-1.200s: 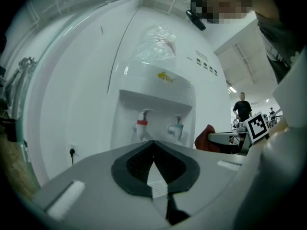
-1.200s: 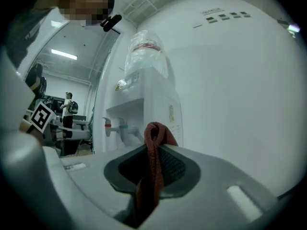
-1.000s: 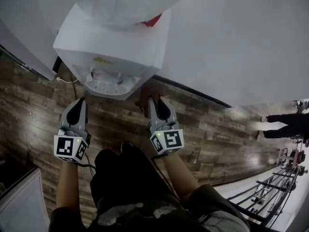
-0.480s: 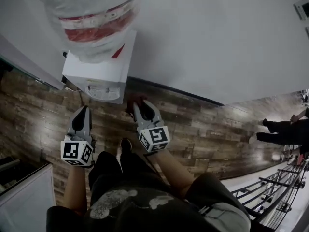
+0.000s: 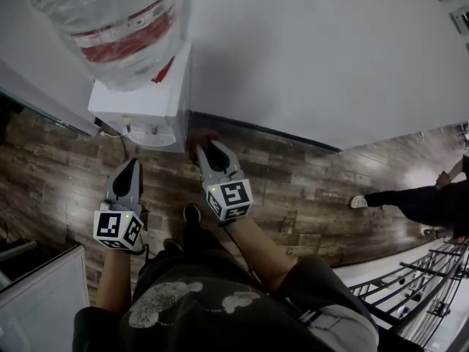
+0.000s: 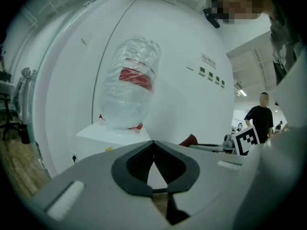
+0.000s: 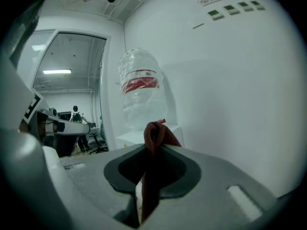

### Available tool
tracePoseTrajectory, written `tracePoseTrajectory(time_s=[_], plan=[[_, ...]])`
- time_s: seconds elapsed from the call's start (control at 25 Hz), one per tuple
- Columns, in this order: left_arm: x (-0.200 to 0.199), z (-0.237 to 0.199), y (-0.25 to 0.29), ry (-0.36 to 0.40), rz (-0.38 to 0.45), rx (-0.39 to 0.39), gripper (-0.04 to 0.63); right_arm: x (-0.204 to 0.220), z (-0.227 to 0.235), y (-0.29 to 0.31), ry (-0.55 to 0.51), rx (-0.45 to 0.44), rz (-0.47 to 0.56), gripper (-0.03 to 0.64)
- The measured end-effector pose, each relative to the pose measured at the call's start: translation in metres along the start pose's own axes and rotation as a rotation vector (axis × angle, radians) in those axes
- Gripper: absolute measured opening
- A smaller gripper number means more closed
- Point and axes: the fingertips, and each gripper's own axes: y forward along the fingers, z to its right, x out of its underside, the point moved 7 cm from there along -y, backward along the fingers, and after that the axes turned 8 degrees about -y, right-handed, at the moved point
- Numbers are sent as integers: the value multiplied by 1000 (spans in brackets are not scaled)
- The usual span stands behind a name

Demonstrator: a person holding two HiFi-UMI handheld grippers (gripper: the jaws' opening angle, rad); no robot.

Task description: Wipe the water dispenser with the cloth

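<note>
Dispenser now sits smaller and further toward the upper left of the head view than a second ago; both hand-held grippers keep much the same pose.

- Water dispenser (image 5: 132, 108): white, against the white wall (image 5: 308, 57), clear bottle (image 5: 110, 20) with a red label on top. Wood floor (image 5: 308, 189) below.
- Right hand-held gripper (image 5: 207, 147): jaws closed on a dark red cloth (image 5: 198, 137), which bunches above the tips in its own view (image 7: 155, 132). Cloth lies just beside the dispenser's right front corner; contact cannot be told.
- Left hand-held gripper (image 5: 133, 164): jaws together at the tips, nothing between them (image 6: 153, 143), pointing at the dispenser front, apart from it.
- Bystander (image 5: 429, 202) at right edge.
</note>
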Motion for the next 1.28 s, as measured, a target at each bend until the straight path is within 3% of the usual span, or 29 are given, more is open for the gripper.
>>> tracePoseTrajectory(time_s=[0.32, 0.52, 1.28], plan=[[15, 0, -36, -39, -3, -28, 20, 12, -32, -18, -14, -45, -44, 46], [25, -6, -71, -51, -1, -10, 19, 13, -61, -30, -36, -24, -34, 46], [57, -28, -319, -108, 8, 211, 20, 14, -298, -188, -47, 137, 54, 45]])
